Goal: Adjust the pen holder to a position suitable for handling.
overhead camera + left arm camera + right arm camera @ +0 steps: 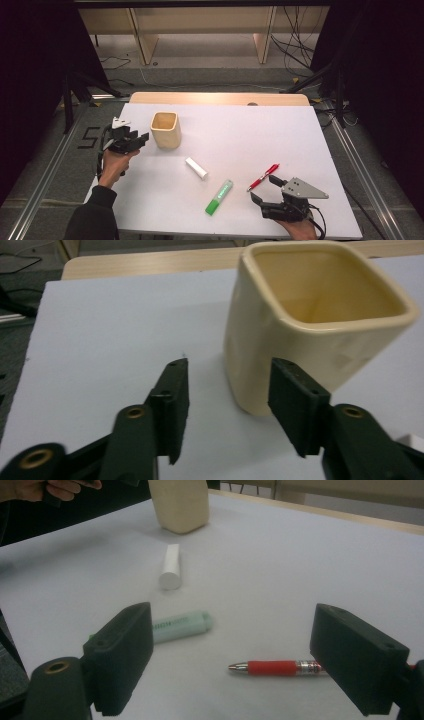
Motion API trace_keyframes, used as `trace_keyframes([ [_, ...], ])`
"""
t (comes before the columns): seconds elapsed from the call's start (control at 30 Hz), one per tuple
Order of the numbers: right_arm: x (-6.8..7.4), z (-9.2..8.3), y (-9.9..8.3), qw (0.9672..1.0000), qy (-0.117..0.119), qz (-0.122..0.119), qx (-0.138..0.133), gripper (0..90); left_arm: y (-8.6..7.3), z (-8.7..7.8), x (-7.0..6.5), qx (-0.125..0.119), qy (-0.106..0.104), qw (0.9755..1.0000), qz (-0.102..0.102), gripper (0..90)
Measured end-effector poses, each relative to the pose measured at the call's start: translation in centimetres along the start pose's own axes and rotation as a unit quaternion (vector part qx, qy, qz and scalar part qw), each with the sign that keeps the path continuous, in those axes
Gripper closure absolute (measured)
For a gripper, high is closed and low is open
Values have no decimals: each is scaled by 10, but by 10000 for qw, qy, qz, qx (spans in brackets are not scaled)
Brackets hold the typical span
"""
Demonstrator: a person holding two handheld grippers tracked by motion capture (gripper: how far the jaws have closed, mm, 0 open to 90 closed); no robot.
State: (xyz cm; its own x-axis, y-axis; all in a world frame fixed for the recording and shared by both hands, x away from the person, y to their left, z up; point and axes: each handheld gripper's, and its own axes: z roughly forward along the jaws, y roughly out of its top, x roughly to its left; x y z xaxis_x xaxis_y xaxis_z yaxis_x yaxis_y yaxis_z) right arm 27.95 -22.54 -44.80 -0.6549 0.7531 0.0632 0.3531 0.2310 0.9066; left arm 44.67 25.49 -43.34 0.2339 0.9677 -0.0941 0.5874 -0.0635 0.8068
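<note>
Left gripper (141,138) fingers apart beside cup (165,129), likely steadying; right gripper (264,189) fingers apart, lined up on pen (263,177).

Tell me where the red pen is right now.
In the high view the red pen lies on the white table at the person's right, just ahead of the right tool, with the green highlighter to its left.

Black cables (295,47) trail across the grey floor (210,75) beyond.
</note>
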Motion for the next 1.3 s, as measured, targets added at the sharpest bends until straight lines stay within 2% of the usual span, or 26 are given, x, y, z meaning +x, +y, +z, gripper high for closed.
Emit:
trace_keyframes([
  [0.17,0,0,0,10000,0,11,-5,184,1,14,5,57,145,9998,-150,761],
  [0.23,0,0,0,10000,7,16,-7,184,2,20,7,36,55,9996,-262,825],
  [0.37,-1,1,0,10000,12,4,2,185,2,29,5,48,54,9997,-250,888],
  [0.5,-1,1,0,10000,11,18,9,185,0,37,3,80,-85,9995,-304,890],
  [0.57,-1,1,0,10000,13,13,7,185,-1,39,3,48,-189,9990,-408,890],
  [0.93,-1,1,-1,10000,29,-5,34,188,-1,51,3,179,-311,9990,-279,890],
  [1.1,-1,2,-1,10000,31,-3,38,188,0,56,3,228,-402,9986,-250,891],
  [1.3,-1,2,0,10000,34,-6,41,190,0,61,3,319,-392,9983,-277,892],
])
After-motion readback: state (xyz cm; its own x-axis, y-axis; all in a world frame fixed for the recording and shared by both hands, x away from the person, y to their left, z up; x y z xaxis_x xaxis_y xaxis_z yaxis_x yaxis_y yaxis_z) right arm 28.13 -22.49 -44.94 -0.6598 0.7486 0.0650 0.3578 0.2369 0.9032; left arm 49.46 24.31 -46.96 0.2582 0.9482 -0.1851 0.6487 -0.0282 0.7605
